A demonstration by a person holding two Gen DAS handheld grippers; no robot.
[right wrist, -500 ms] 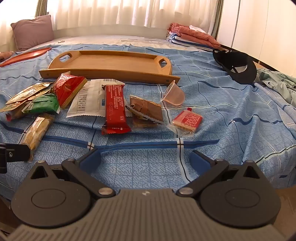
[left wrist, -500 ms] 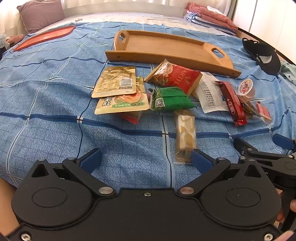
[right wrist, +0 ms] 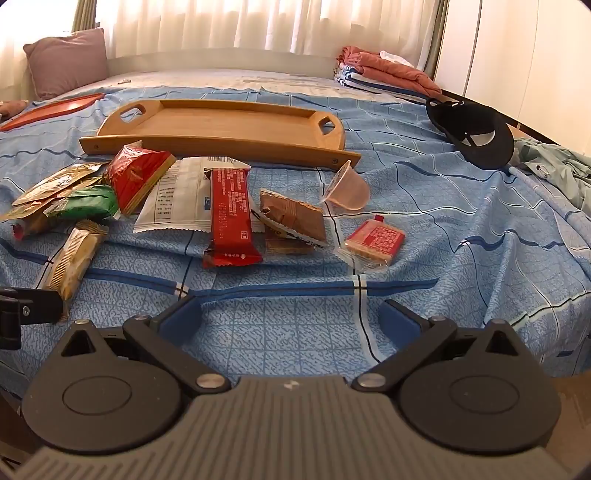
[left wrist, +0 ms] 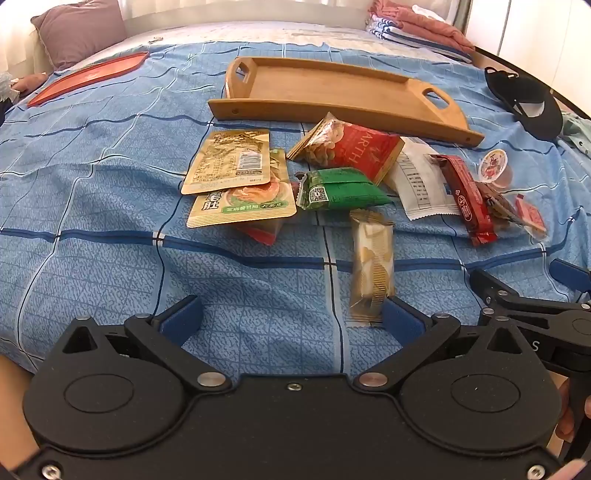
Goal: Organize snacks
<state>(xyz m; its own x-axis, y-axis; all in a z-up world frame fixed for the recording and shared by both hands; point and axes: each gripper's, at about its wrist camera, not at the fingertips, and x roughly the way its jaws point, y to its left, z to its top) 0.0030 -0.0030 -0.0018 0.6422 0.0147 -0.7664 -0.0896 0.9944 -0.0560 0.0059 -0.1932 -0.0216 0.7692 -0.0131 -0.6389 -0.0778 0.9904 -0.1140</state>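
I am looking over a bed [left wrist: 92, 206] covered in a blue checked sheet with darker blue lines, rumpled in places. White curtains [right wrist: 258, 26] let daylight in behind it, a mauve pillow [right wrist: 66, 62] leans at the far left, and folded pink and striped laundry [right wrist: 384, 72] sits at the far right by white cupboard doors. A flat red lid [left wrist: 88, 75] lies on the left part of the sheet, a black cap [right wrist: 476, 133] on the right, with grey-green clothing [right wrist: 557, 170] just beside it.

The snacks lie loose on the sheet in front of the wooden tray [left wrist: 332, 88], which holds none of them. From left to right I see two tan pouches [left wrist: 236, 177] overlapping, a green packet [left wrist: 340, 188], a red nut bag [left wrist: 354, 147], a white wrapper [right wrist: 181, 195], a red bar [right wrist: 231, 214], brown biscuit packs [right wrist: 291, 218], a tipped jelly cup [right wrist: 349, 190] and a small red square pack [right wrist: 375, 240]. A pale gold wafer pack [left wrist: 371, 262] lies nearest me.

My left claw [left wrist: 291, 321] hangs spread wide above the sheet, gripping nothing; the wafer pack's near end is just beside its right finger. My right claw [right wrist: 290, 319] is likewise released, over bare sheet.
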